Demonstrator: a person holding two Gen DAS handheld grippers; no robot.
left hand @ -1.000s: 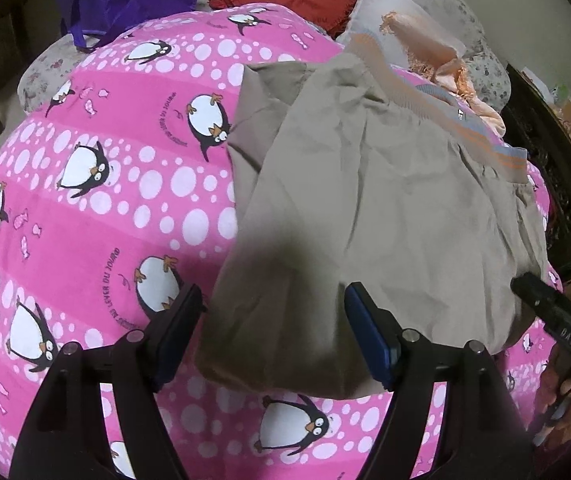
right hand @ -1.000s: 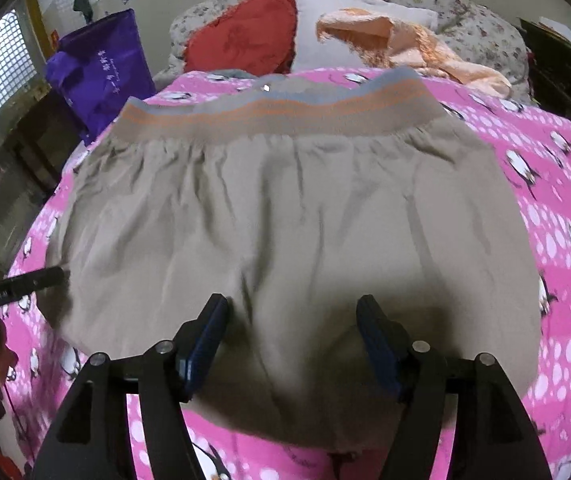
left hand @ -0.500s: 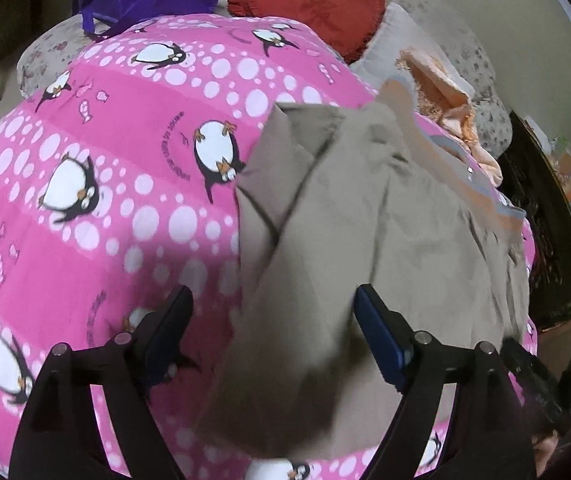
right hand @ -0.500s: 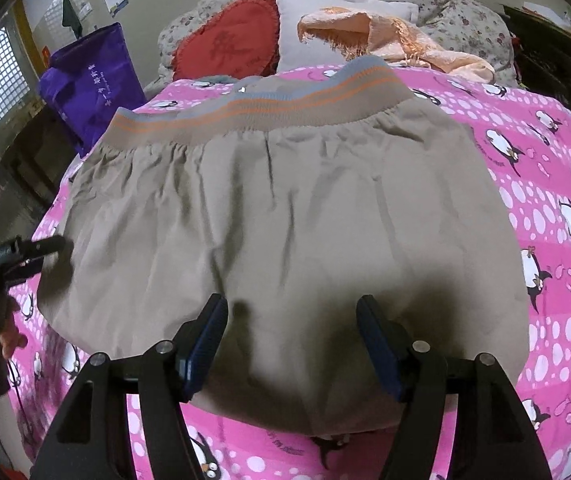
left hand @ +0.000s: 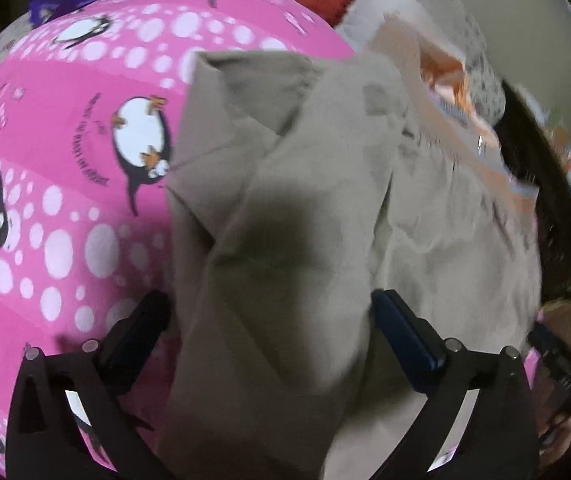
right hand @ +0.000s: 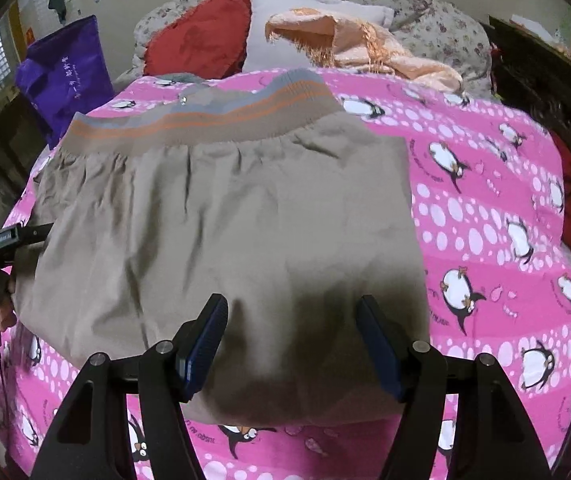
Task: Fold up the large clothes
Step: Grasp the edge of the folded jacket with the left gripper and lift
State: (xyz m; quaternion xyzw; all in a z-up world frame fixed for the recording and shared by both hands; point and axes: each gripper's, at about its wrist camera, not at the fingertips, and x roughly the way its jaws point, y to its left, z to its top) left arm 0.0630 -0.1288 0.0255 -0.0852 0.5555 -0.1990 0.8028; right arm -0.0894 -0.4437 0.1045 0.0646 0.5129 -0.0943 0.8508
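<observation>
Pink bedspread slid aside; left gripper just spread wider astride garment.

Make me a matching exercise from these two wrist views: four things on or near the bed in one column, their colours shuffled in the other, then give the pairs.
Things:
1. garment being folded
2. cushion
3. bag
4. bed cover

Colours:
A. pink with white dots and penguins
B. purple
C. taupe, with a grey and orange striped waistband
D. red

Pairs: 1-C, 2-D, 3-B, 4-A
</observation>
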